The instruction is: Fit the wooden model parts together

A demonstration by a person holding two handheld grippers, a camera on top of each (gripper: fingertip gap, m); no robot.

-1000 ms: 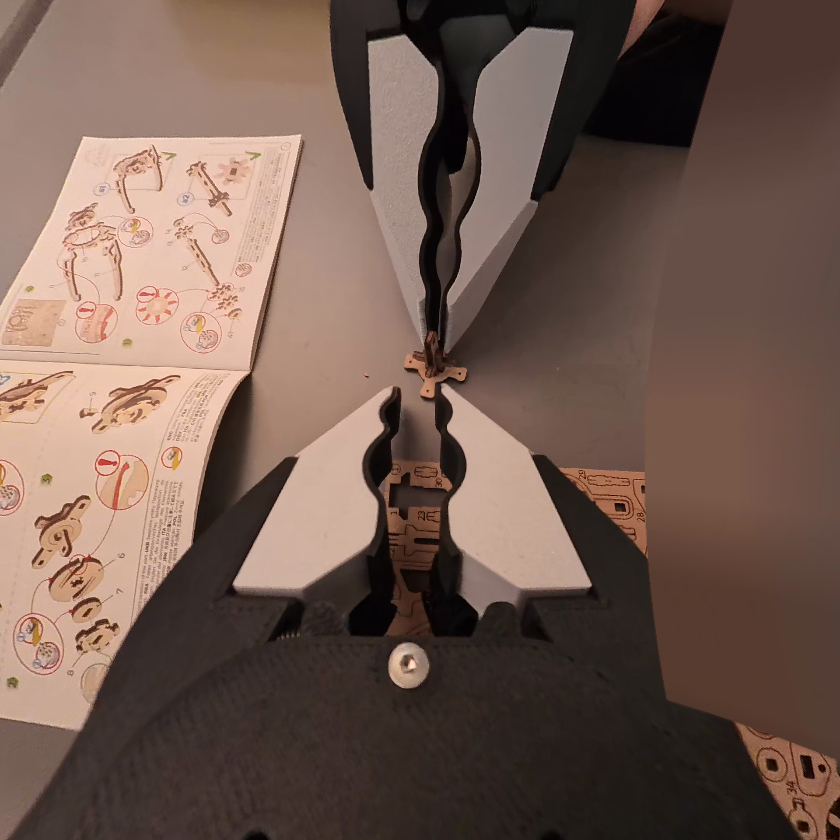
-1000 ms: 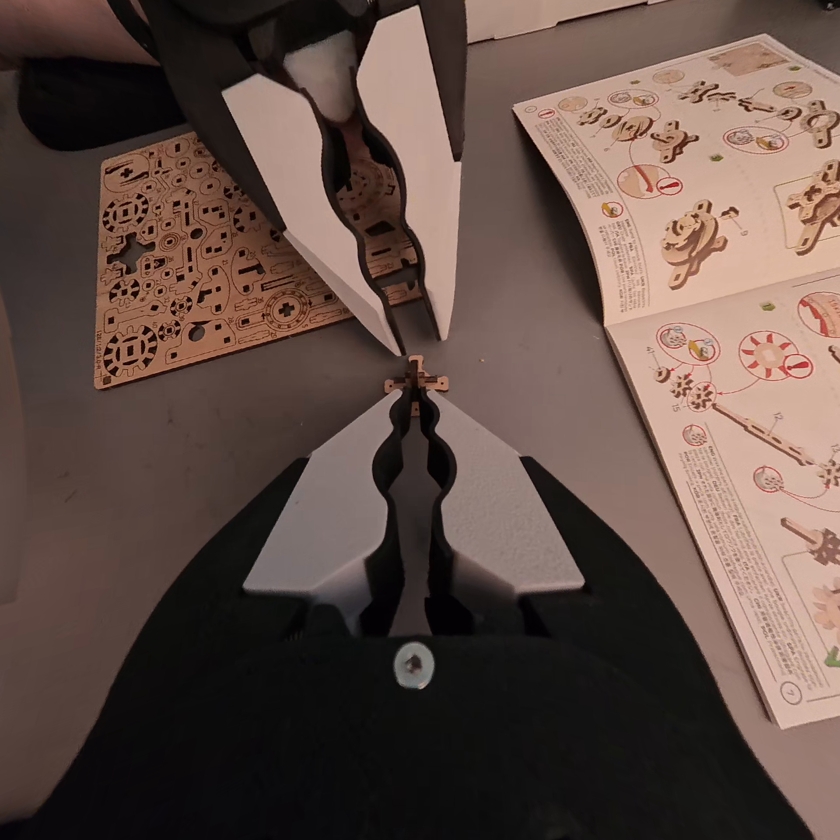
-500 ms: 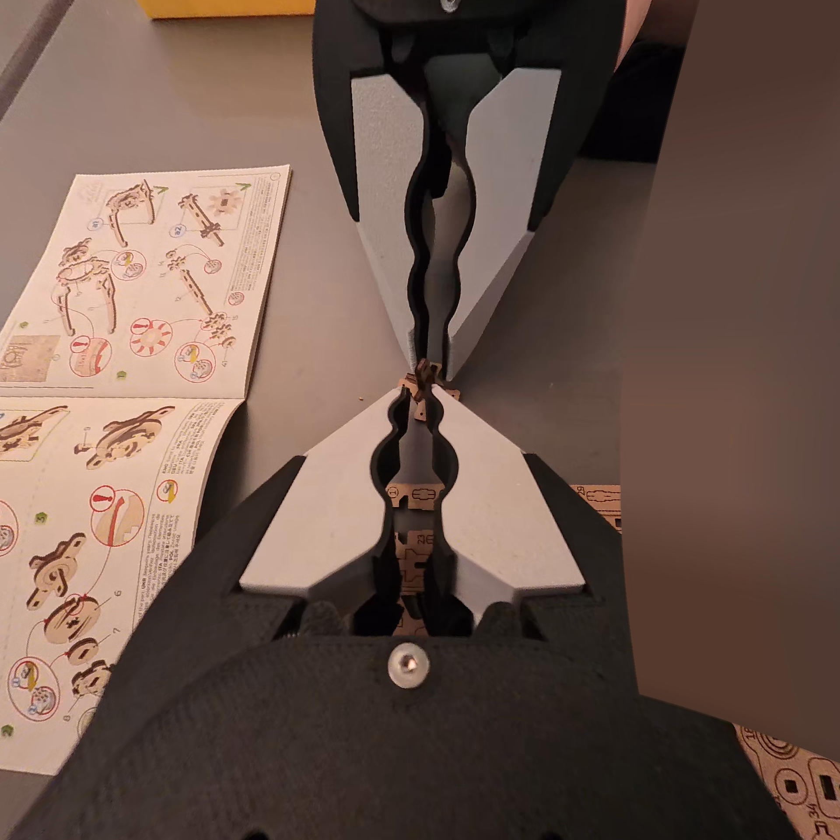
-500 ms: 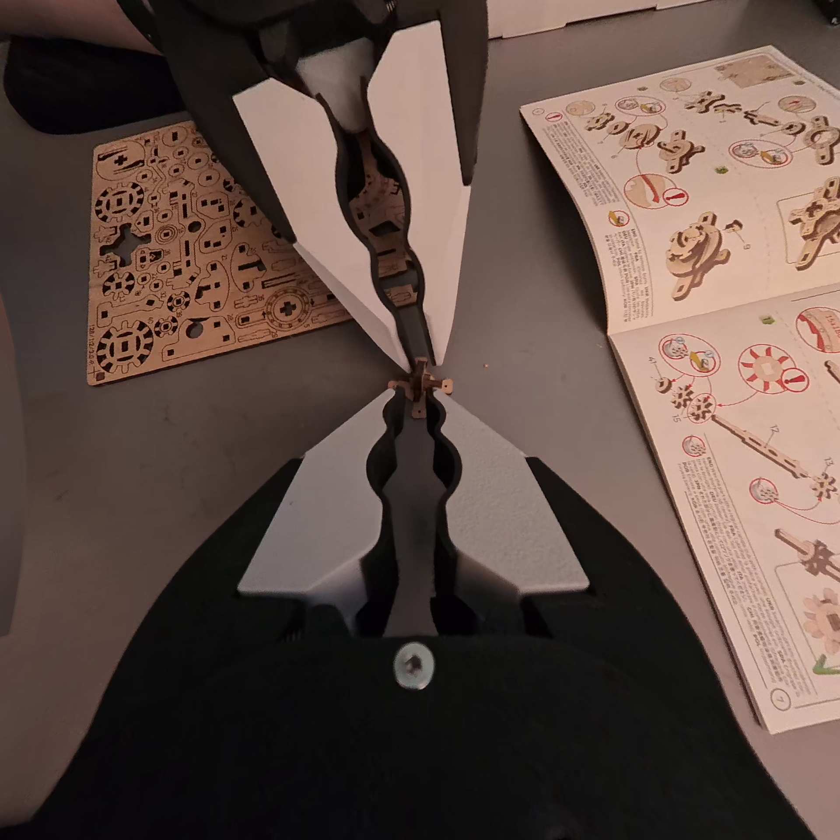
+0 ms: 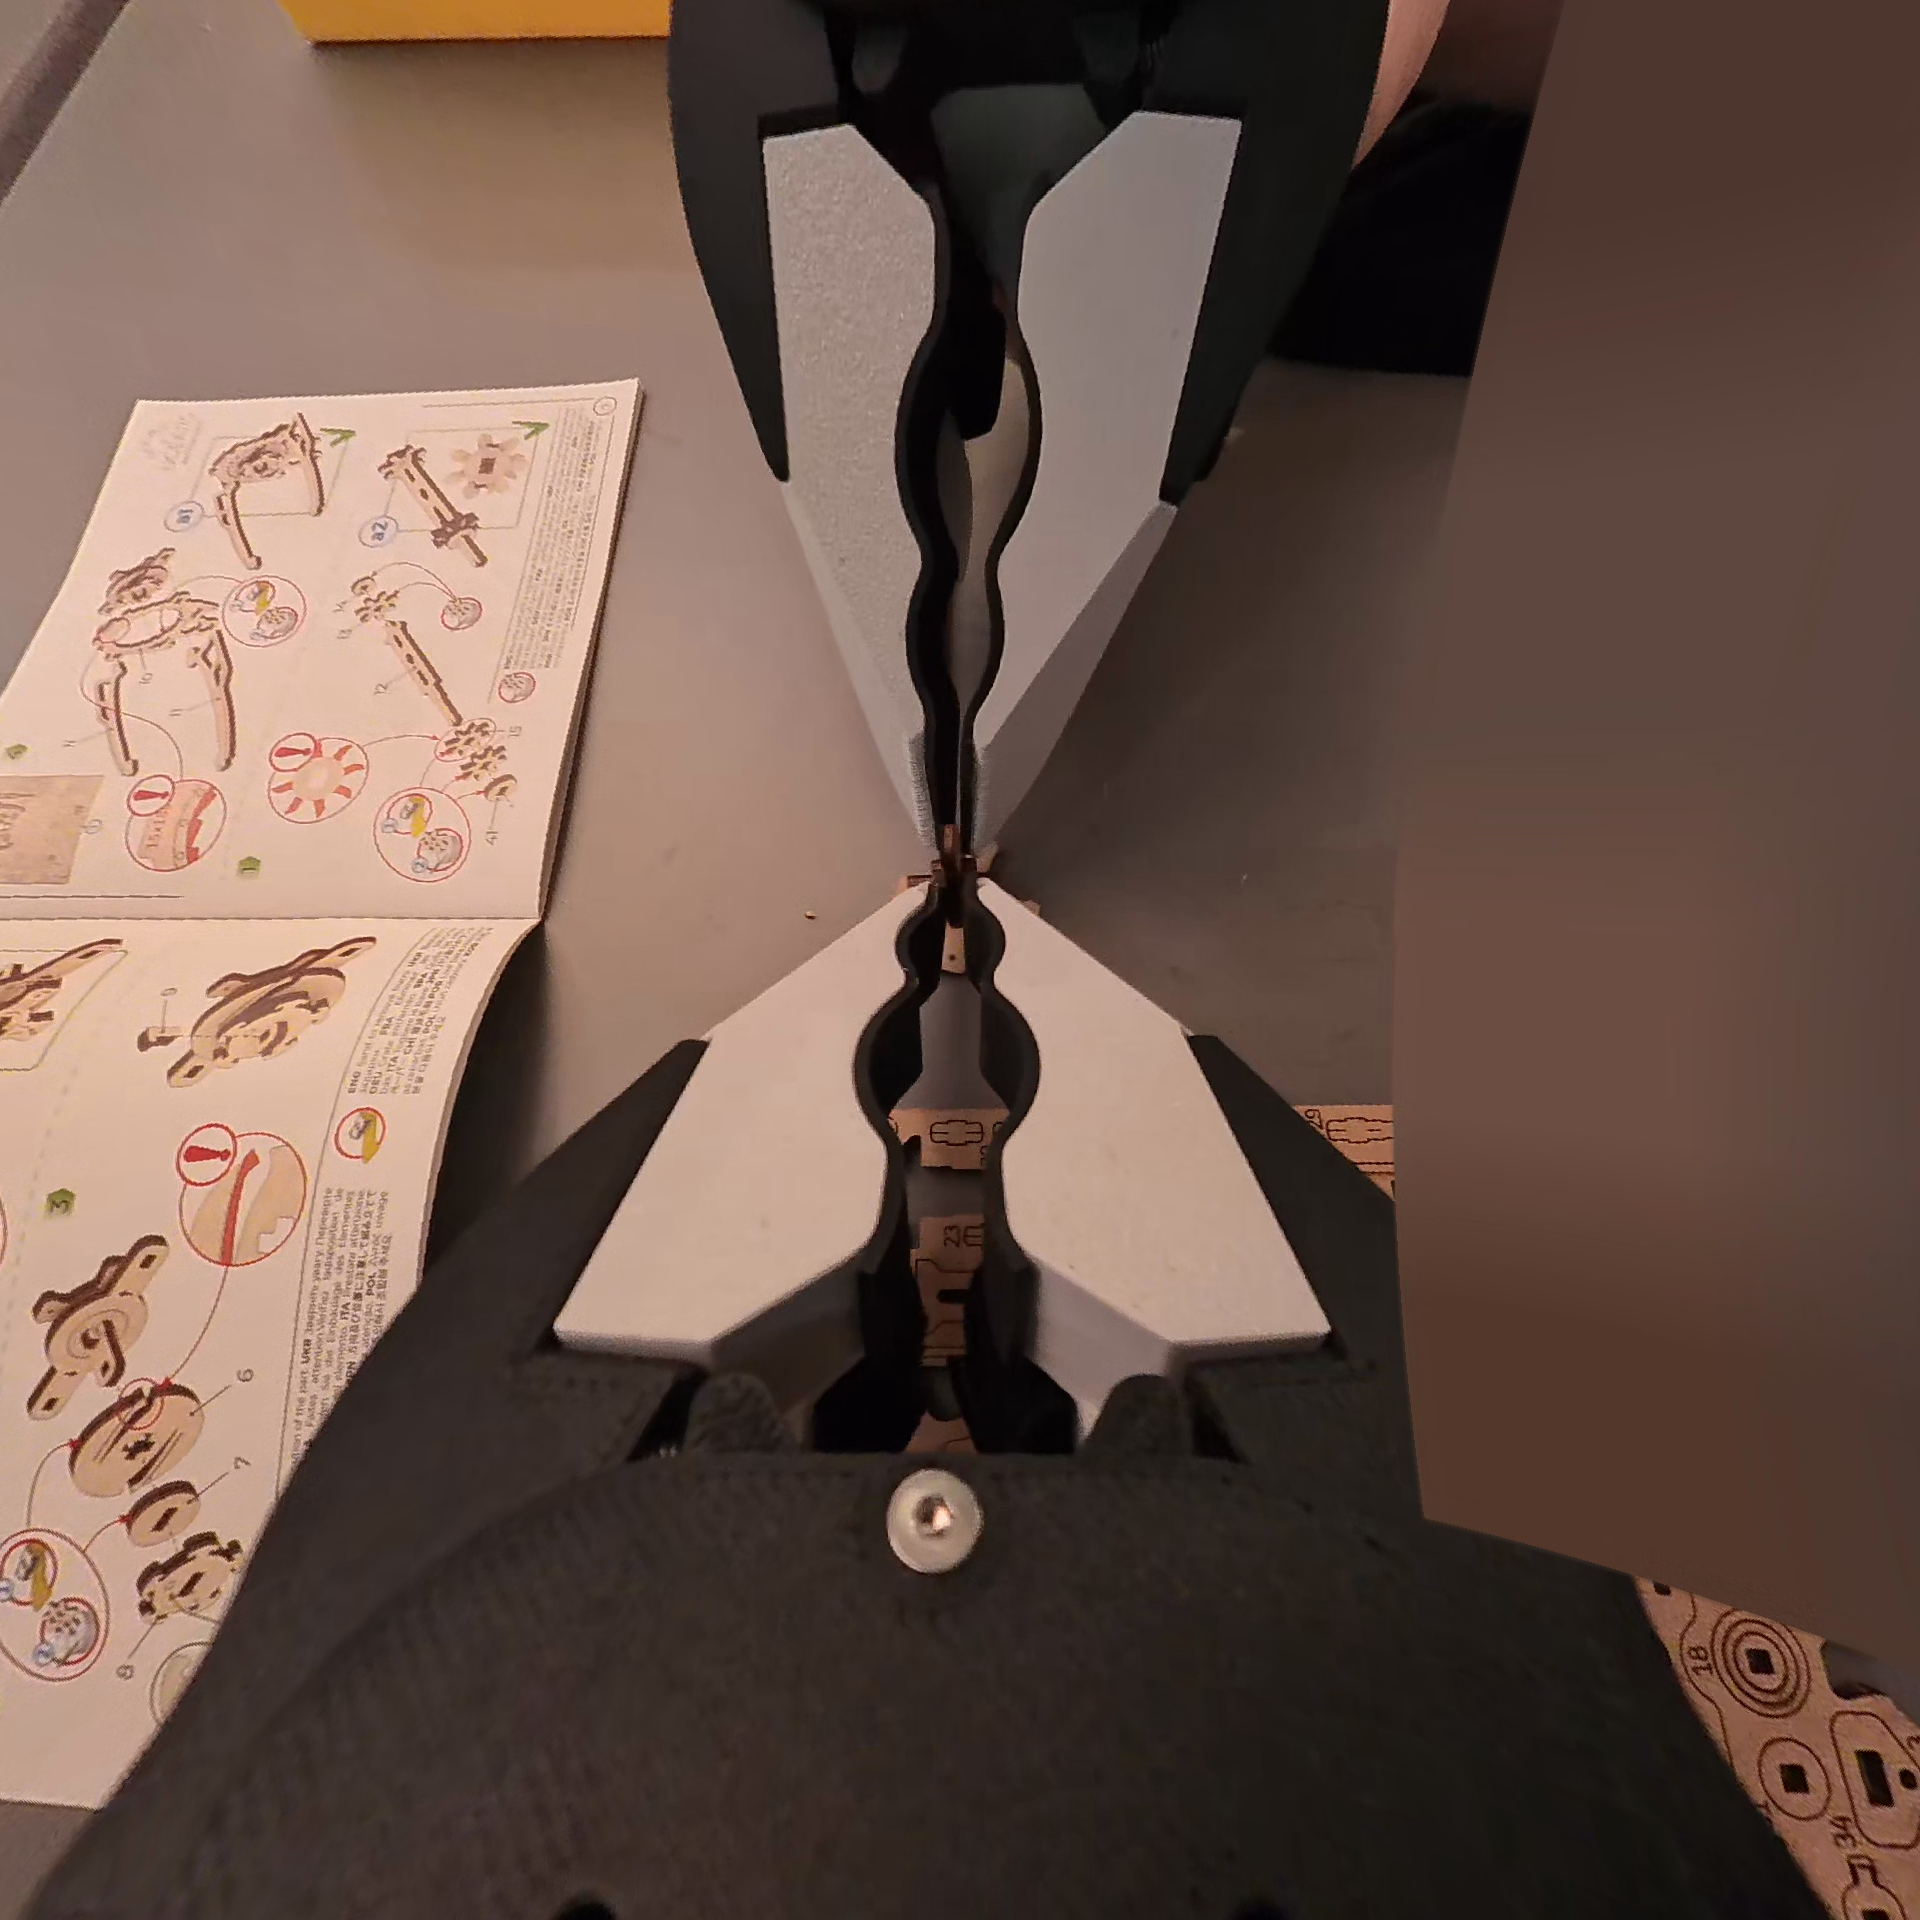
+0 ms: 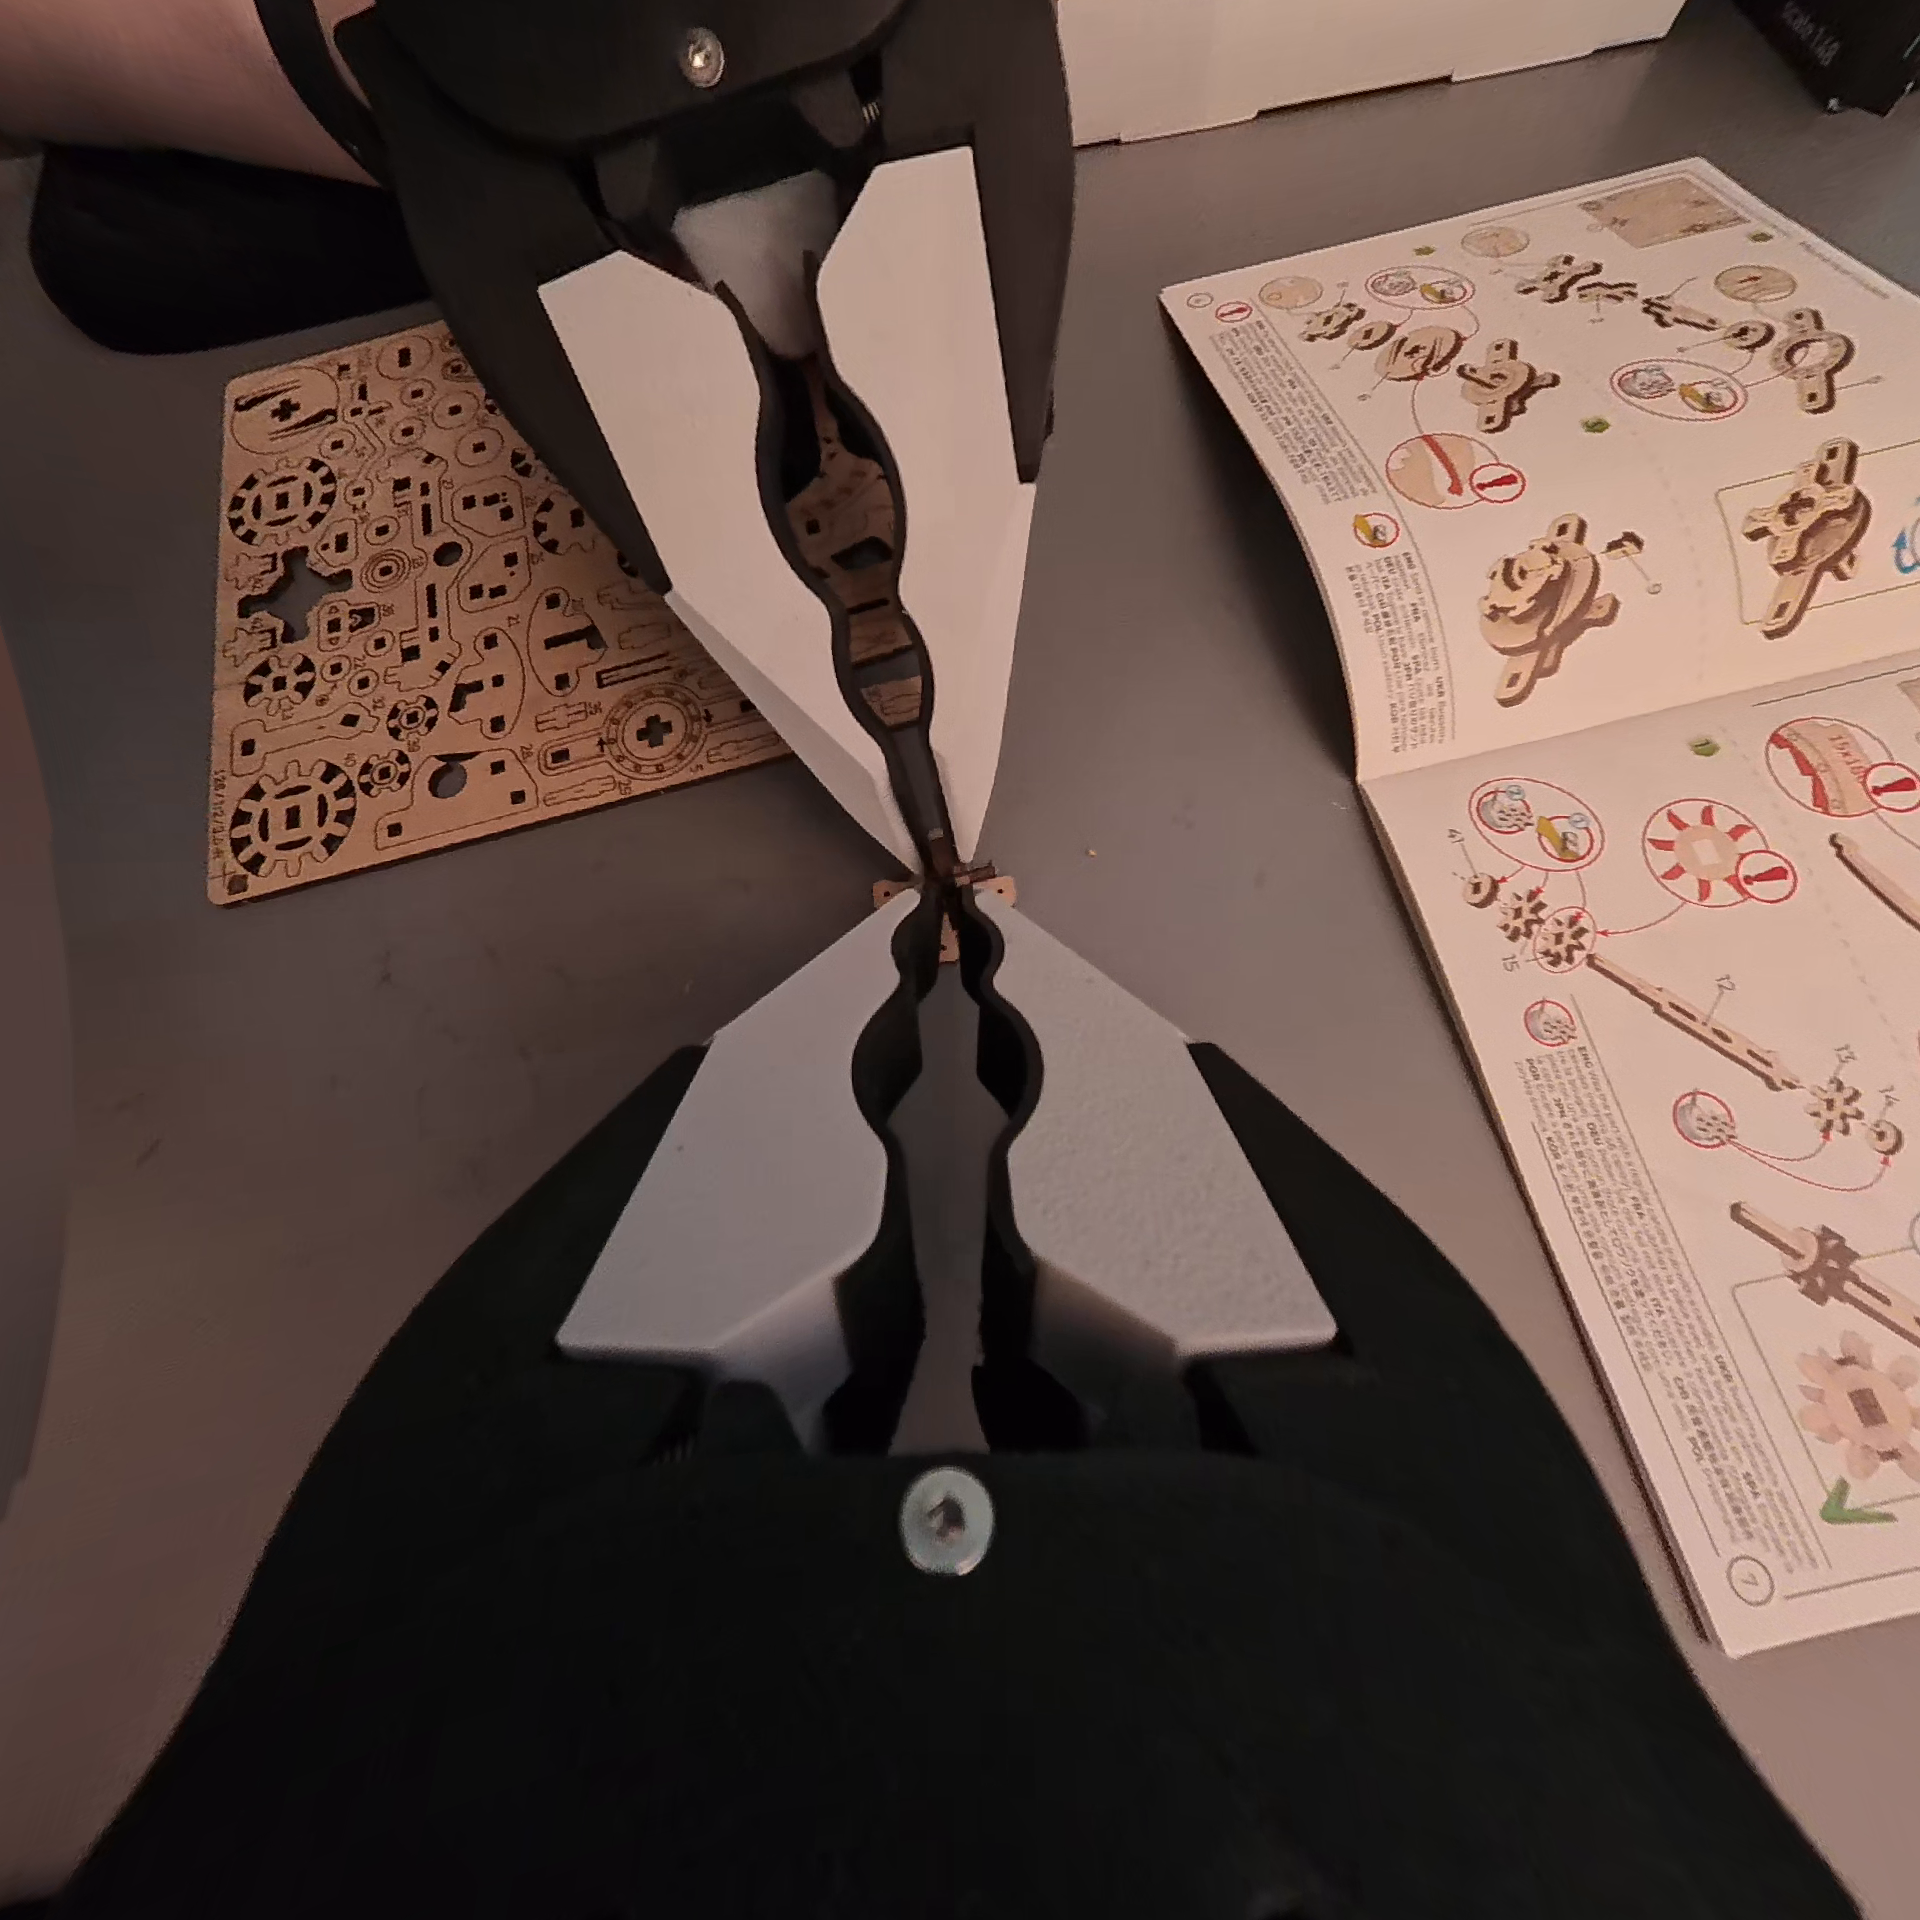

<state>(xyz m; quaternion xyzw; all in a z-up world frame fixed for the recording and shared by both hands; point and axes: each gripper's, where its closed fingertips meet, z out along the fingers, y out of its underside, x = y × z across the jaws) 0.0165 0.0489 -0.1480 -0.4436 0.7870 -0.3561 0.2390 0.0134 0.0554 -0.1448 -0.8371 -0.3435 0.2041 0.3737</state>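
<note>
A small wooden cross-shaped part [image 5: 956,948] sits just above the grey table, pinched between both grippers, which meet tip to tip. My left gripper [image 5: 951,909] is shut on its near side. My right gripper [image 5: 948,816] comes from the opposite side, shut on the dark upright piece at the cross's centre. In the right wrist view the cross's side arms [image 6: 1003,889] stick out left and right between my right gripper [image 6: 940,920] and my left gripper [image 6: 933,847]. The joint itself is hidden by the fingertips.
An open instruction booklet [image 5: 312,675] lies left of the left gripper; it also shows in the right wrist view [image 6: 1610,727]. A laser-cut wooden parts sheet [image 6: 416,623] lies flat behind the left gripper. A white box [image 6: 1299,52] and a yellow box [image 5: 488,16] stand at the table's ends. Left and right tips are no more than a few centimetres apart.
My left gripper was open and short of the cross; it moved forward and closed on it. My right gripper stayed shut on the part.
</note>
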